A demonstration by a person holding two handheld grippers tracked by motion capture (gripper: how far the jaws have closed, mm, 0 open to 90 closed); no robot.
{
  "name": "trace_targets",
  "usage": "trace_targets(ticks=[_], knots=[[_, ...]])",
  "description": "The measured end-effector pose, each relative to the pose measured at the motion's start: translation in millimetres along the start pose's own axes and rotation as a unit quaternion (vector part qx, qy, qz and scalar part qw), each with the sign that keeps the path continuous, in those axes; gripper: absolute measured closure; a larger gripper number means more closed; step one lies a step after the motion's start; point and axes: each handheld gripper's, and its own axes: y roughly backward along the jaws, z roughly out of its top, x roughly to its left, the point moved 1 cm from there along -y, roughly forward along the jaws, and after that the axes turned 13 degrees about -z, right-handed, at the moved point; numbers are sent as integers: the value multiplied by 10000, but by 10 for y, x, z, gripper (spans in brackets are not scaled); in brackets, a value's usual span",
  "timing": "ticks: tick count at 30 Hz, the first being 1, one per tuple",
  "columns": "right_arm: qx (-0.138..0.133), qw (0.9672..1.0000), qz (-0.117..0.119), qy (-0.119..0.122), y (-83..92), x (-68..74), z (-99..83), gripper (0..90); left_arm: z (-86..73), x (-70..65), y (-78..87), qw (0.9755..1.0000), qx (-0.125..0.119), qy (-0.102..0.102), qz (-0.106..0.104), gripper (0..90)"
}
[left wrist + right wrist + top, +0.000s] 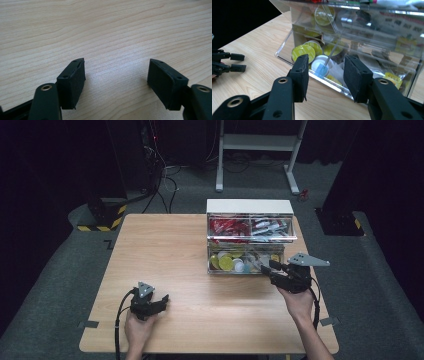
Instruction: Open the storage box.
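The tabletop [165,250] is lying mostly bare, and just ahead of the right claw [266,268] a clear two-tier organiser [249,236] is standing, its lower drawer [342,62] sitting right in front of that claw's open jaws. The right claw is gaping wide and holding nothing, its pads framing the drawer's clear front edge and a small blue tab [321,69] just beyond them. Yellow-lidded pods [303,53] are lying inside. It looks as though the drawer front is being approached for a grip, so the jaws should be going in level, straddling the lip squarely before closing, and pulling straight so the box isn't dragged. The left claw [162,301] is resting well off to the side, spread open and empty over bare wood.
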Motion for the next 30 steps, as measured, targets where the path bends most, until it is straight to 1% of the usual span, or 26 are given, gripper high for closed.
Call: trace_targets(ticks=[5, 10, 11, 12, 13, 17, 21, 24, 26, 30], knots=[[-49, 9999, -19, 162, -4, 38, 128, 554, 0, 0, 1, 10000, -1, 11, -10, 307], [-98, 9998, -7, 176, -7, 52, 215, 538, 0, 0, 0, 10000, -6, 14, -11, 307], [-104, 9997, -20, 213, -9, 62, 238, 537, 0, 0, 0, 10000, -6, 19, -15, 307], [-132, 9993, -80, 333, -18, 91, 282, 537, 0, 1, 1, 10000, -3, 14, -13, 306], [-132, 9993, -80, 333, -18, 91, 282, 537, 0, 0, 1, 10000, -2, 13, -13, 306], [-224, 9986, -137, 464, -43, 138, 353, 537, -1, 0, 0, 10000, -7, 27, -22, 306], [-201, 9988, -95, 445, -74, 153, 415, 543, -1, -1, 0, 10000, -5, 27, -22, 306], [-233, 9986, -60, 474, -97, 161, 466, 550, 0, 1, 1, 10000, -4, 21, -25, 306], [-187, 9988, -56, 455, -115, 168, 512, 557, 0, 2, 1, 10000, -6, 22, -30, 306], [-145, 9987, -62, 493, -151, 172, 575, 575, 0, 4, 2, 10000, -15, 32, -36, 305]])
